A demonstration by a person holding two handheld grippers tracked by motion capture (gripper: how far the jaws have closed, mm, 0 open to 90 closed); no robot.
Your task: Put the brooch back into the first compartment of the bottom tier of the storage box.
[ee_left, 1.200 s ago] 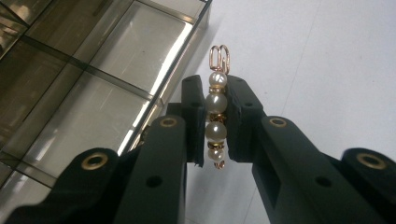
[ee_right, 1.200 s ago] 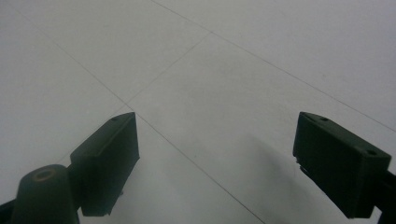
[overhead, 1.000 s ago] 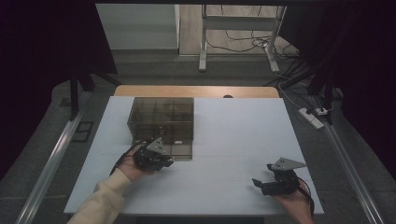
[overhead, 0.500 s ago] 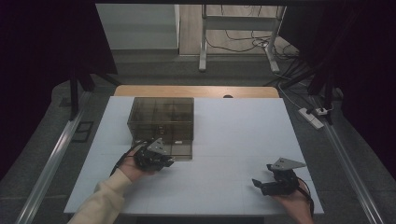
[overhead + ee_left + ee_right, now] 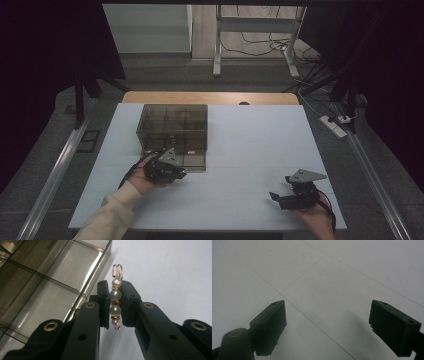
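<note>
My left gripper (image 5: 115, 303) pinched the pearl clip (image 5: 115, 302) mid-length; light, slick, probably fragile, so gentle squeeze. Right gripper (image 5: 327, 330) jaws spread, empty.

White table (image 5: 250, 150) with a smoky, seemingly compartmented clear box (image 5: 172, 131) on it.

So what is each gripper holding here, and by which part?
The left gripper pinches a pearl-bead pin across its middle beads, gold loop end sticking out. The right gripper is open, holding nothing.

White table (image 5: 250, 150), grey floor (image 5: 50, 165), metal stand legs (image 5: 218, 45), power strip (image 5: 334, 126), dim room
</note>
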